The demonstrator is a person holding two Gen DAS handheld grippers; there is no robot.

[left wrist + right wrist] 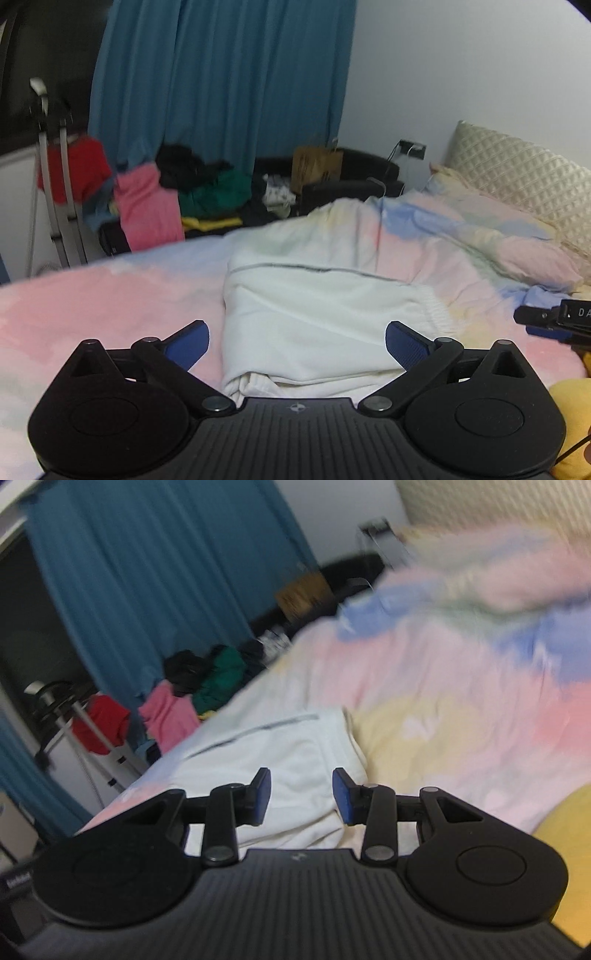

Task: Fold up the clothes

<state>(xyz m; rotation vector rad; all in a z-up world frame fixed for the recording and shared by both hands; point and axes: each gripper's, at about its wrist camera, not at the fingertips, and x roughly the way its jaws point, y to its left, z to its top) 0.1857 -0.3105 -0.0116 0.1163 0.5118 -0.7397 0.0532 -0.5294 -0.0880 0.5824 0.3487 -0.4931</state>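
Note:
A white garment (314, 317) with an elastic hem lies folded on the pastel pink, blue and yellow bedspread (92, 314). My left gripper (297, 343) is wide open and empty, just above the garment's near edge. My right gripper (301, 797) is open with a narrower gap and empty, over the garment's right part (288, 760). The right gripper also shows at the right edge of the left wrist view (554, 321). The right wrist view is blurred.
A pile of pink, black, green and red clothes (166, 192) lies beyond the far bed edge, in front of blue curtains (221, 74). A metal stand (55, 184) is at left. Pillows (517, 177) are at right, a yellow plush (576, 417) is near right.

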